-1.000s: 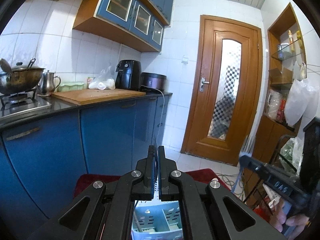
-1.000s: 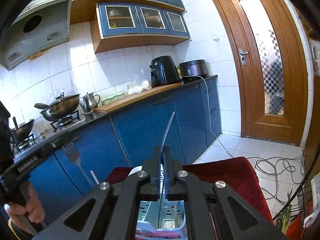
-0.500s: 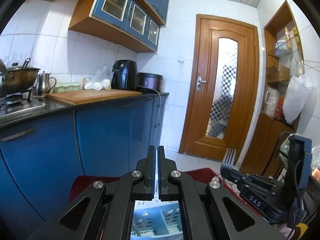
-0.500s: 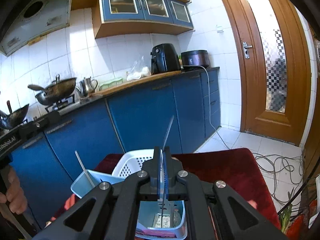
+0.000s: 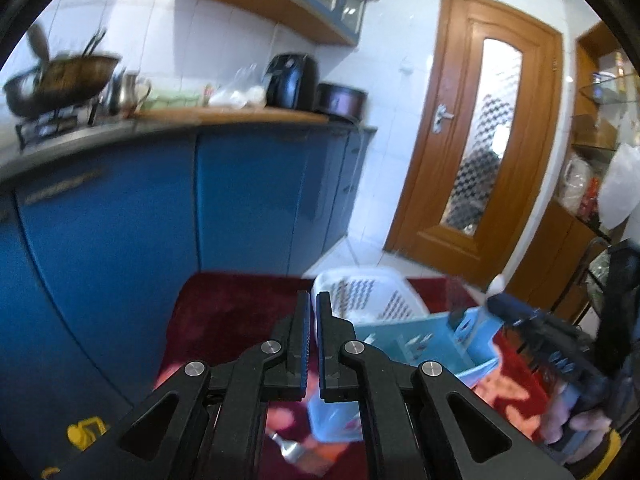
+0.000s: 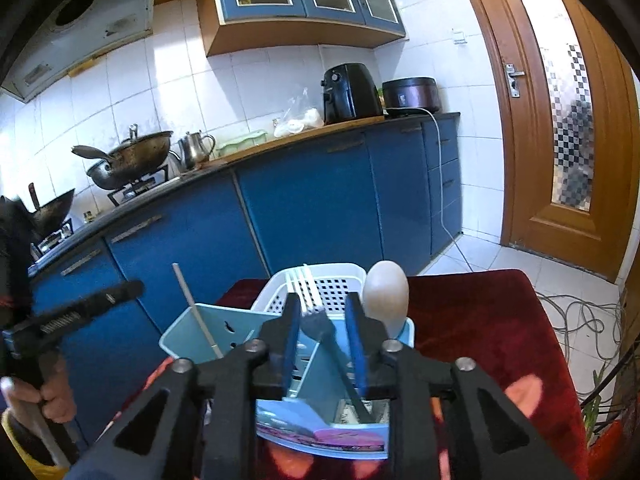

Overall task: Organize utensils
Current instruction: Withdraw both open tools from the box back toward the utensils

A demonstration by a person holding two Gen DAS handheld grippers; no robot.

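Note:
A light blue utensil holder (image 6: 240, 332) stands on the red cloth, also seen in the left wrist view (image 5: 416, 344). In it stand a fork (image 6: 316, 320), a spoon (image 6: 387, 292) and a thin white stick (image 6: 196, 312). My right gripper (image 6: 322, 312) is open just above the holder; the fork leans between its fingers, free of them. My left gripper (image 5: 313, 312) is nearly shut and empty, to the left of the holder. A metal utensil (image 5: 288, 446) lies on the cloth below it.
A white perforated basket (image 6: 332, 280) sits behind the holder, also in the left wrist view (image 5: 368, 292). Blue cabinets (image 6: 312, 204) stand beyond the red table (image 6: 480, 320). Cables (image 6: 580, 316) lie on the floor at right. A wooden door (image 5: 480, 132) is beyond.
My right gripper has opened and let the fork go into the holder. My left gripper has tilted down and swung left; the table and holder came into its view.

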